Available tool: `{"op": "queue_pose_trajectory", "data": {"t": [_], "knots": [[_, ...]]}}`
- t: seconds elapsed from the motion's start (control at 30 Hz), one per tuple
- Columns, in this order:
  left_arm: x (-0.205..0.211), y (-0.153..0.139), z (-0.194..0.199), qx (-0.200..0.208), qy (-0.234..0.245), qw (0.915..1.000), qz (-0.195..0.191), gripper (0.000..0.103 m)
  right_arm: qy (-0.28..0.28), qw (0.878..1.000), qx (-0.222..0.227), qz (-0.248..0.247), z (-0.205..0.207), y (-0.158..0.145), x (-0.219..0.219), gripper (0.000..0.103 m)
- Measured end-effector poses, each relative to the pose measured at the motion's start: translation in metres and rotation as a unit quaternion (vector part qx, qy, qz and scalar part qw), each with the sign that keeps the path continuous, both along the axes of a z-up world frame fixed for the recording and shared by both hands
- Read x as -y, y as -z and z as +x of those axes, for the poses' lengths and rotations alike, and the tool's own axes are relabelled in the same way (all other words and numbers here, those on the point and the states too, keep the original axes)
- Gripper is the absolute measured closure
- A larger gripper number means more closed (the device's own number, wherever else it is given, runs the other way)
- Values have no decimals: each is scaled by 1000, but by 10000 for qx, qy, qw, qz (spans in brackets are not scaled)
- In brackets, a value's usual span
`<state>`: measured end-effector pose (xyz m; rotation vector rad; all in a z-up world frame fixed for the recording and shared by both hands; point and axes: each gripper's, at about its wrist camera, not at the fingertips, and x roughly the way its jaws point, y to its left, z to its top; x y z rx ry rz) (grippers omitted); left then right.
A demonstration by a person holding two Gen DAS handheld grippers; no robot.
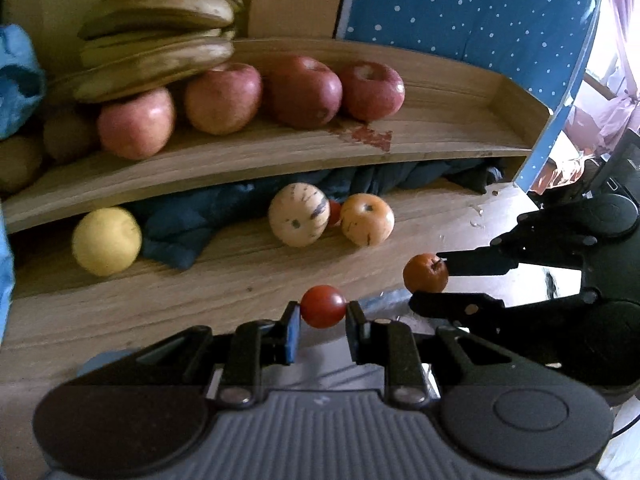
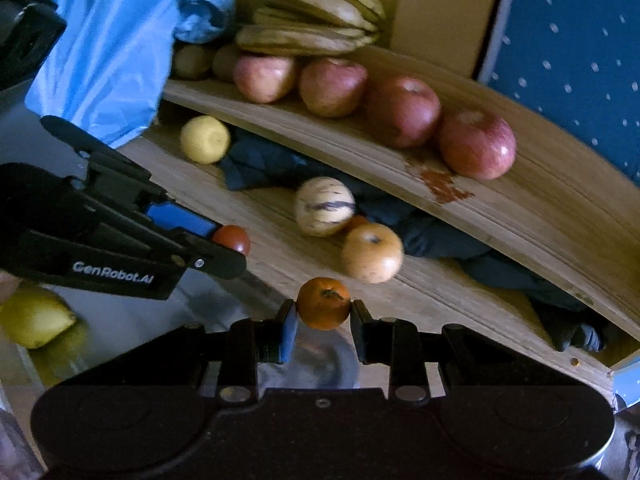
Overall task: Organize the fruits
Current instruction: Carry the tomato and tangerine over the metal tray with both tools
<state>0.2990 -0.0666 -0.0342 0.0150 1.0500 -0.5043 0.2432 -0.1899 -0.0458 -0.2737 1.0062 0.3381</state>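
My left gripper [image 1: 323, 314] is shut on a small red tomato [image 1: 323, 306], held above the front of the lower wooden shelf [image 1: 200, 280]. To its right, my right gripper [image 2: 323, 312] is shut on a small orange fruit [image 2: 323, 302]; the same fruit [image 1: 425, 273] shows in the left wrist view between the black fingers. The left gripper [image 2: 236, 248] with its tomato [image 2: 233, 238] appears at the left of the right wrist view. On the lower shelf lie a striped pale melon [image 1: 298, 215], an orange-tan fruit [image 1: 367, 219] and a yellow fruit [image 1: 106, 241].
The upper wooden shelf [image 1: 440, 120] carries several red apples [image 1: 303, 90], a bunch of bananas [image 1: 160, 32] and kiwis [image 1: 68, 132]. Dark blue cloth [image 1: 188, 224] lies under it. A blue plastic bag [image 2: 108, 40] hangs left. A lemon [image 2: 34, 316] rests below left. A dotted blue panel [image 1: 480, 8] stands behind.
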Motion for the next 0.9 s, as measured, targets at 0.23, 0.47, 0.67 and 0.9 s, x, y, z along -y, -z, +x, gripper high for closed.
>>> {"op": "queue_pose_trajectory", "data": {"t": [0.23,0.47,0.67,0.9], "knots": [[-32,-8,-23,37,-79,10000,30,77,-129,9999,11,42,-25,-6,-35,72],[-69,-10,-46,-12,-210,9997,94,77,-324,9994,-19,97,-47,-9,-76,72],[-92,-10,-64,-77,-279,9995,122,77,-528,9984,-113,135,-67,-7,-106,72],[-109,-9,-75,-144,-357,9992,127,77,-731,9969,-284,116,-87,-1,-132,72]]}}
